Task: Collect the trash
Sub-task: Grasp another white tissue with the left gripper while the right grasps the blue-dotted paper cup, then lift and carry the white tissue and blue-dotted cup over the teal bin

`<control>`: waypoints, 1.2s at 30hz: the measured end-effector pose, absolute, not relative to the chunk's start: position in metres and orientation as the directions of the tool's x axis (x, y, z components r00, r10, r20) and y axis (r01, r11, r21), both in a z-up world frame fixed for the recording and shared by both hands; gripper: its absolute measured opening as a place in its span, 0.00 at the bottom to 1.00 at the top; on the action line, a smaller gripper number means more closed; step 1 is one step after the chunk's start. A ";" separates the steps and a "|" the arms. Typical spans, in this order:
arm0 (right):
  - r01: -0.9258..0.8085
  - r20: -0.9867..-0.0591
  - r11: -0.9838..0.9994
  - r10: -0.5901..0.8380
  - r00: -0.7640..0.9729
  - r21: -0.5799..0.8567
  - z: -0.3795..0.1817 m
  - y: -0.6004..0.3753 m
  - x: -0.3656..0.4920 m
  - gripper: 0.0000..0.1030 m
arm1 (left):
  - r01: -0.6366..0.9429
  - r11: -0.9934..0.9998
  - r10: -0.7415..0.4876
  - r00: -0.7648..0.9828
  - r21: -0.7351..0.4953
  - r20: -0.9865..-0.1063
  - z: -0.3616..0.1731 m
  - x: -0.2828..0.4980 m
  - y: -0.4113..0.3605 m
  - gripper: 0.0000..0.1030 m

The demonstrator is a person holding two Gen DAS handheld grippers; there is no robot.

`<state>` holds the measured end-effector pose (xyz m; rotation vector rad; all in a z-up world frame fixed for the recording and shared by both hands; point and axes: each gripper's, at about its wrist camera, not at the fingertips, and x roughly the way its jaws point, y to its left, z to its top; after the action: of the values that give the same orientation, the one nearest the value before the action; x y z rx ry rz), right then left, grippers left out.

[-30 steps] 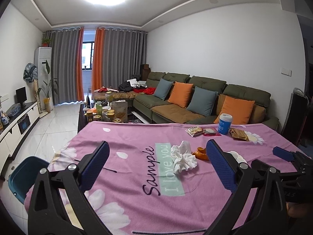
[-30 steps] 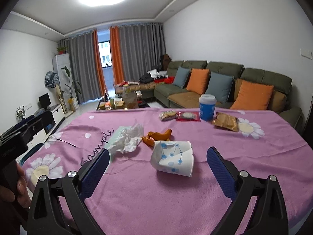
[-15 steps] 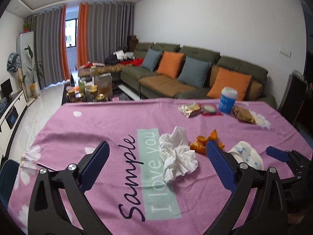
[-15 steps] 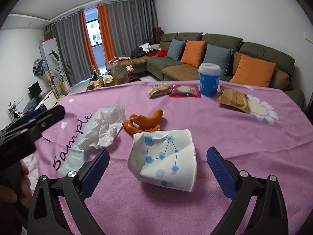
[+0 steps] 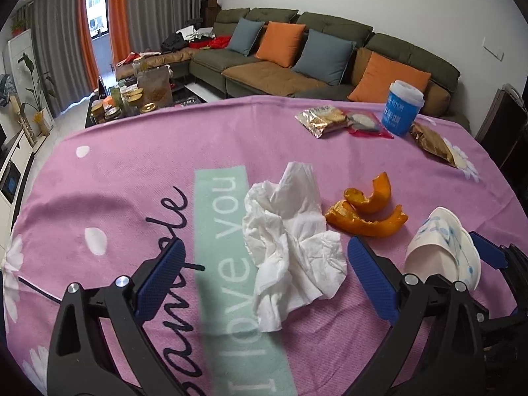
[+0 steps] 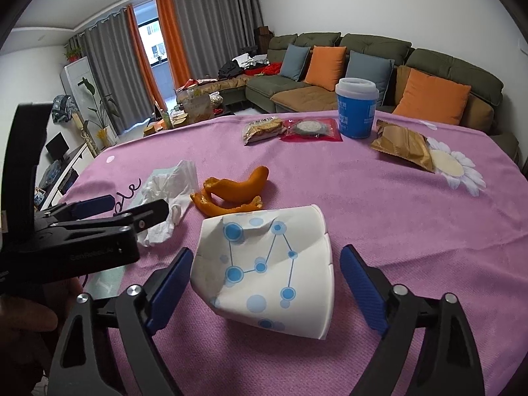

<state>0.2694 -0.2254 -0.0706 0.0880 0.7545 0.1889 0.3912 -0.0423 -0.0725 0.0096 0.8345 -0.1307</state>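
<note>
A crumpled white tissue [image 5: 290, 247] lies on the pink tablecloth [image 5: 132, 171], and my left gripper [image 5: 264, 254] stands open around its near part, pads clear of it. Just right of it lie orange peel pieces [image 5: 366, 211]. A crushed white paper cup with blue dots [image 6: 264, 264] lies on its side between the jaws of my right gripper [image 6: 266, 257]. Those jaws are closing, and a small gap still shows at the right pad. The left gripper [image 6: 99, 211] also appears at the left of the right wrist view, over the tissue [image 6: 171, 191].
At the table's far side stand a blue lidded cup [image 6: 356, 109], a biscuit packet [image 6: 264, 128], a red packet [image 6: 310, 128] and a brown wrapper [image 6: 402, 145]. Behind are a green sofa [image 5: 330, 49] and a cluttered coffee table [image 5: 138, 99]. A hand [image 6: 26, 316] holds the left gripper.
Both grippers came forward and down toward the table. The left now brackets the tissue. The right closed in on the crushed cup, and its jaws have narrowed.
</note>
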 end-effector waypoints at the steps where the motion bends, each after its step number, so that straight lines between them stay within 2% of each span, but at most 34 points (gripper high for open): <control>1: -0.140 -0.674 0.979 0.205 0.710 0.151 -0.071 -0.226 0.270 0.78 | 0.120 0.992 -0.108 0.659 -0.039 -0.745 -0.075 0.392 -0.044 0.87; 5: -0.145 -0.675 0.975 0.220 0.704 0.167 -0.073 -0.228 0.271 0.73 | 0.123 0.992 -0.109 0.639 -0.039 -0.761 -0.082 0.395 -0.048 0.75; 7: -0.147 -0.673 0.974 0.226 0.704 0.173 -0.073 -0.229 0.271 0.73 | 0.131 0.990 -0.120 0.632 -0.046 -0.765 -0.083 0.396 -0.050 0.62; 9: -0.149 -0.668 0.973 0.230 0.707 0.177 -0.072 -0.229 0.269 0.73 | 0.137 0.989 -0.125 0.633 -0.048 -0.764 -0.083 0.395 -0.050 0.55; 10: -0.148 -0.666 0.973 0.230 0.709 0.178 -0.072 -0.230 0.269 0.73 | 0.145 0.988 -0.137 0.633 -0.057 -0.762 -0.083 0.395 -0.050 0.43; 12: -0.146 -0.659 0.973 0.230 0.716 0.181 -0.070 -0.231 0.267 0.73 | 0.160 0.984 -0.164 0.631 -0.080 -0.758 -0.082 0.394 -0.049 0.26; 14: -0.143 -0.655 0.973 0.227 0.721 0.180 -0.068 -0.233 0.264 0.73 | 0.172 0.980 -0.187 0.630 -0.099 -0.753 -0.081 0.392 -0.048 0.13; 15: -0.142 -0.652 0.973 0.226 0.724 0.180 -0.067 -0.234 0.262 0.73 | 0.184 0.976 -0.210 0.626 -0.119 -0.751 -0.080 0.390 -0.047 0.11; 22: -0.143 -0.621 0.974 0.221 0.752 0.174 -0.056 -0.235 0.247 0.73 | 0.195 0.968 -0.248 0.665 -0.156 -0.705 -0.064 0.366 -0.041 0.10; 36: -0.210 -0.509 0.970 0.242 0.826 0.119 -0.020 -0.218 0.192 0.73 | 0.178 0.977 -0.211 0.834 -0.114 -0.510 -0.001 0.251 -0.015 0.10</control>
<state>0.1916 -0.2185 -0.0198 0.0590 0.5483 0.2401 0.2509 -0.0147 -0.0014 -0.0623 0.5477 -0.2066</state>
